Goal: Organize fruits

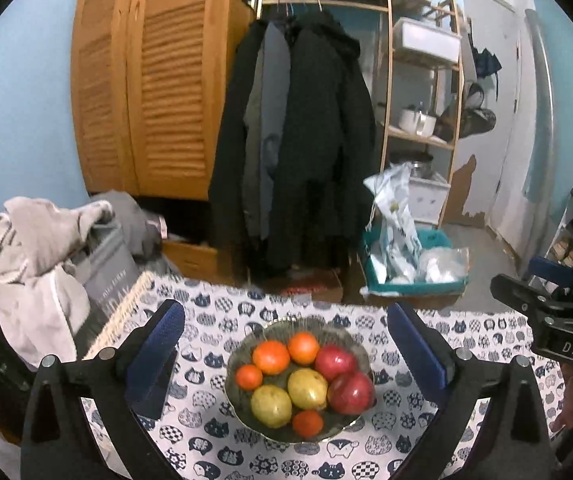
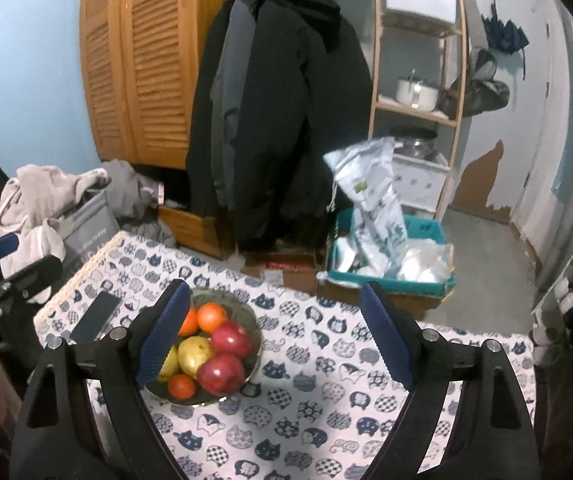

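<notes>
Now hovering above the table (image 1: 222,456) with both tools raised and empty. Left gripper (image 1: 286,352) spread wide, nothing between its blue pads, looking straight down on the bowl (image 1: 242,354). Right gripper (image 2: 274,336) also standing open and holding nothing, off to the right of the bowl (image 2: 255,330), whose left side hides behind its left finger. Fruit all gathered in that one dish: four oranges (image 1: 271,357) on the far and left side plus one at the near rim, two yellow pears (image 1: 307,388) in the middle, two red apples (image 1: 350,392) at the right. Sorted by kind, by the look of it, so likely close to finished. Risks from here: heaped round fruit, so a careless dip of either tool could nudge the near orange or an apple over the low rim and send it rolling across the cat-print cloth (image 2: 326,360). Bowl near the table's far left part, with a dark phone (image 2: 96,316) lying just left of it; a sideways swipe could knock either. Both tools close together over the same spot, so a clash between them also possible.
</notes>
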